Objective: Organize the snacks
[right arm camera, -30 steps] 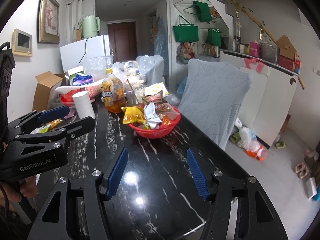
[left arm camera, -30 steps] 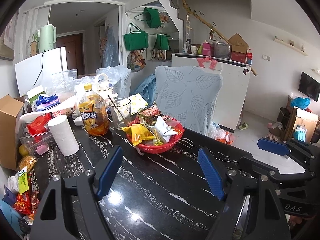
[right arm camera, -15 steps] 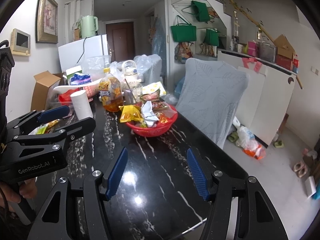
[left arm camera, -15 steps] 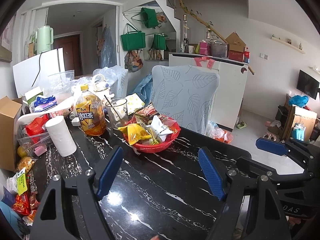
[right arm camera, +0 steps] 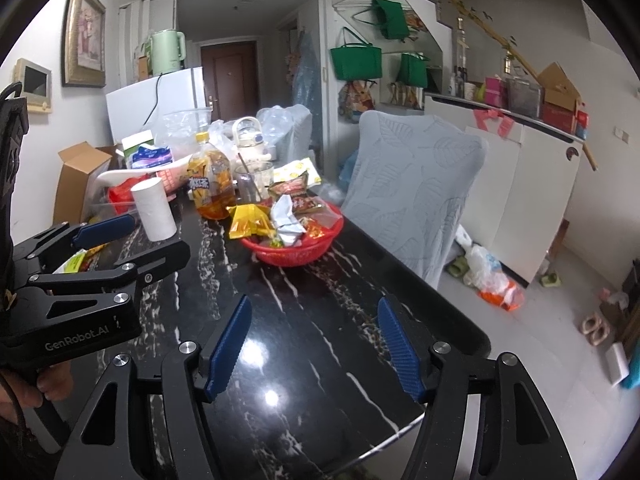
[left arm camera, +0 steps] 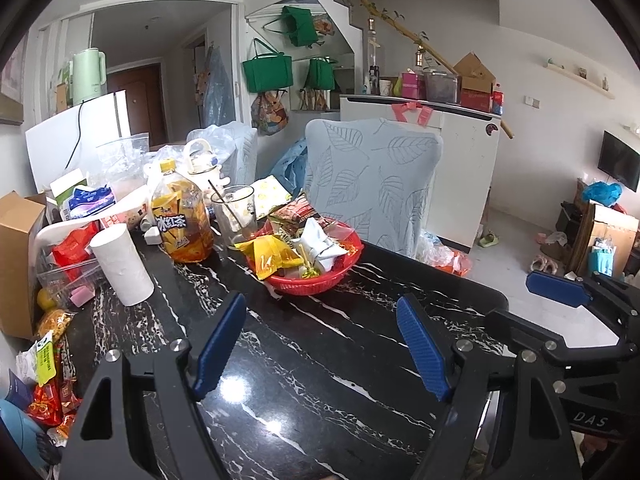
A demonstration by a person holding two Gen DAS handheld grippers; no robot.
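both grippers are empty, left gripper (left arm camera: 320, 344) wide, right gripper (right arm camera: 314, 344) jaws just opening; the snack basket (left arm camera: 320, 280) lies straight ahead across the table (left arm camera: 340, 380), roughly equidistant.

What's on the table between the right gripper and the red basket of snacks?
Nothing: only bare black marble tabletop lies between the right gripper and the red basket, in the right wrist view.

Bright, even indoor light; ceiling lamps glare as white spots on the glossy black bench (left arm camera: 320, 360). Fisheye bends the edges, corners are black, and focus is sharp.
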